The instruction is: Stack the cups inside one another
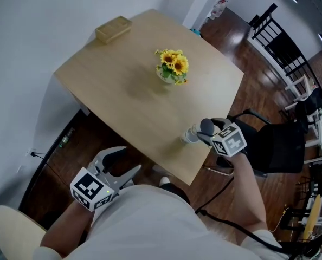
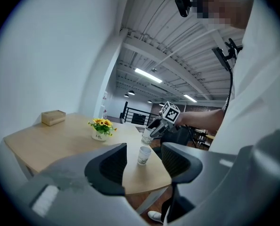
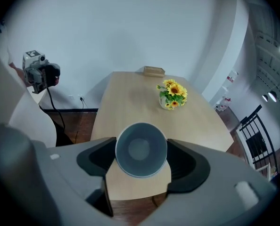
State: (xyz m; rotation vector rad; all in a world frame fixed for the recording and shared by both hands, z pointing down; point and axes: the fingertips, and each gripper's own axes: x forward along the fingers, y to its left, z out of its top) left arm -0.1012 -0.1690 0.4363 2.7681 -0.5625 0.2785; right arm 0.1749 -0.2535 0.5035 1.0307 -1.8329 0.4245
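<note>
We list two cups, not yet nested. First cup (image 3: 141, 149): clenched in right claw (image 1: 207, 130), just above the second cup (image 2: 144, 155), which stands on the worktop (image 1: 134, 91), centre-right of head view. Left claw (image 1: 127, 161): released, empty.

open office loft: exposed ceiling beams (image 2: 170, 55), strip lights (image 2: 148, 75), black office chair (image 1: 280, 145)

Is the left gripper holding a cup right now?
No: the left gripper has its fingers apart with nothing between them; the cup stands far off on the table.
</note>
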